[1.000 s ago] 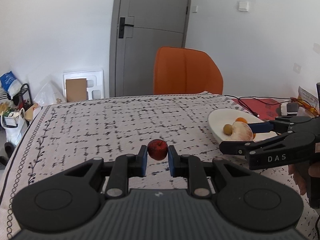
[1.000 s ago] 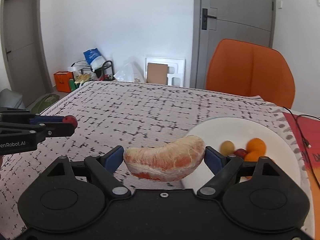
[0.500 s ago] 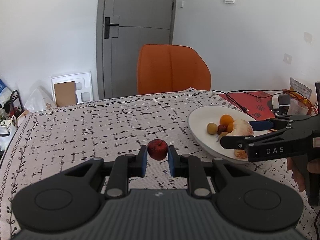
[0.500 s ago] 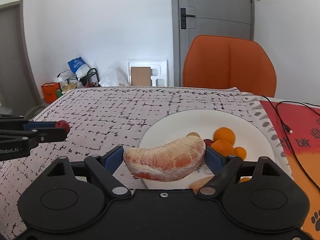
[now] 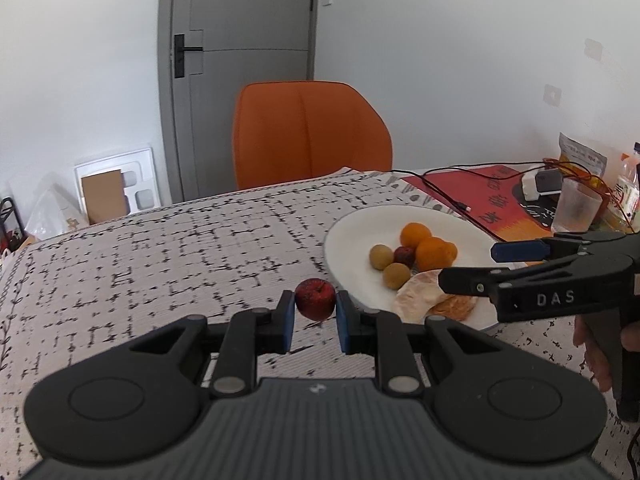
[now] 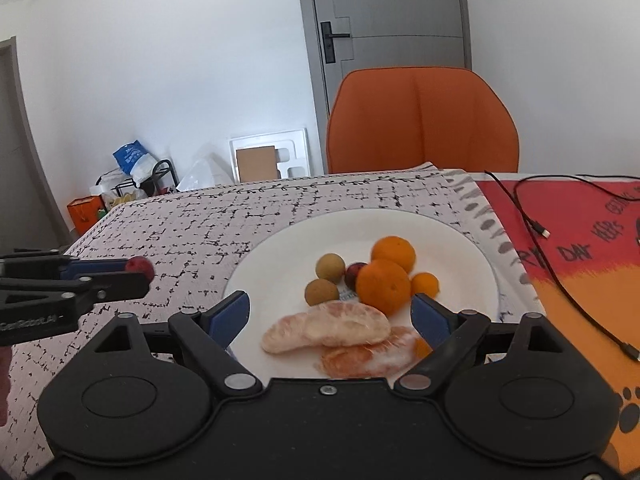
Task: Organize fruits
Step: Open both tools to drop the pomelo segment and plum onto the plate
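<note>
Gripping, left view: the left gripper [image 5: 315, 317] has its blue pads closed on a small red fruit [image 5: 315, 298], which sits pinched between the pad tips above the patterned tablecloth [image 5: 160, 248].
Plate, left view: a white plate [image 5: 352, 236] lies just right of the held fruit, carrying oranges [image 5: 434, 253], small round brownish fruits [image 5: 381, 256] and a dark red one.
Right gripper, left view: it [image 5: 468, 266] reaches in from the right over the plate's near edge, with a pale citrus segment [image 5: 418, 294] lying on the plate under its lower finger.
Jaws, right view: the right gripper [image 6: 330, 313] is opening; its pads stand wide and touch nothing.
Segments, right view: two peeled citrus segments [image 6: 326, 327] lie on the plate [image 6: 280, 248] between and a little below the spread pads, the paler one overlapping the other.
Other fruit, right view: oranges [image 6: 383, 286] and brownish fruits [image 6: 321, 291] sit just beyond the segments.
Left gripper, right view: seen at the left edge [image 6: 136, 272], clamped on the red fruit [image 6: 140, 266], off the plate.
</note>
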`<state>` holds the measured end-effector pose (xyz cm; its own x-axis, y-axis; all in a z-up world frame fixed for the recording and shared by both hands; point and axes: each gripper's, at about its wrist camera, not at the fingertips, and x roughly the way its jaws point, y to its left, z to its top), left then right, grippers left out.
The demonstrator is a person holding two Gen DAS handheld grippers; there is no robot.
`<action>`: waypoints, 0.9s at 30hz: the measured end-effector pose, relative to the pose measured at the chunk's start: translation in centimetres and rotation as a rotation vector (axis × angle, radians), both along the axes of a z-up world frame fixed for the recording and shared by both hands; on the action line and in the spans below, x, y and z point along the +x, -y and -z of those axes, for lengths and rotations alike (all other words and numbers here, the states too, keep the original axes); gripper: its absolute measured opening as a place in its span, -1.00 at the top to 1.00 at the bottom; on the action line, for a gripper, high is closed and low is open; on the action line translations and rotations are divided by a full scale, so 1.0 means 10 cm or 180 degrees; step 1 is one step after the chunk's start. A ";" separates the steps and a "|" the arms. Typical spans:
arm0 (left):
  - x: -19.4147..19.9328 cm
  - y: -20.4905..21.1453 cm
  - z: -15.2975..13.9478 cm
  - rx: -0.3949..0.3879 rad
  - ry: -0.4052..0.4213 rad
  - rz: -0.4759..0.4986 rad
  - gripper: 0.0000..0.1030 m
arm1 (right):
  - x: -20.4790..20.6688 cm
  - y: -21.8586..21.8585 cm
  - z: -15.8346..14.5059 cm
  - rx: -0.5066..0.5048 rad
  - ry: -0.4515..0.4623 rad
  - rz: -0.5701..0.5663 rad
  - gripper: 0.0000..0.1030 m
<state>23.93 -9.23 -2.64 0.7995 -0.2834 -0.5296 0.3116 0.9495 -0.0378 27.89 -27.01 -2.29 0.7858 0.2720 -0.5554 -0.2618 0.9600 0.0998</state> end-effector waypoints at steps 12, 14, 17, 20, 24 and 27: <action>0.15 0.41 -0.02 0.0159 0.0021 0.0220 0.61 | -0.12 0.22 0.02 0.0107 0.0010 0.0109 -0.76; 0.16 0.47 -0.04 0.0159 0.0046 0.0248 0.60 | -0.14 0.24 0.04 0.0140 0.0012 0.0125 -0.76; 0.19 0.53 -0.06 0.0150 0.0061 0.0255 0.60 | -0.15 0.27 0.06 0.0169 -0.0012 0.0126 -0.76; 0.21 0.55 -0.05 0.0171 0.0035 0.0235 0.60 | -0.17 0.26 0.07 0.0146 -0.0006 0.0111 -0.76; 0.19 0.54 -0.05 0.0242 0.0042 0.0235 0.52 | -0.18 0.27 0.09 0.0176 -0.0023 0.0123 -0.76; 0.17 0.50 -0.04 0.0232 -0.0008 0.0224 0.52 | -0.19 0.26 0.11 0.0189 -0.0045 0.0124 -0.76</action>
<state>25.63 -14.21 -2.25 0.7776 -0.2996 -0.5528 0.3777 0.9254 0.0297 25.97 -29.65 -3.37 0.7887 0.2740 -0.5504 -0.2224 0.9617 0.1602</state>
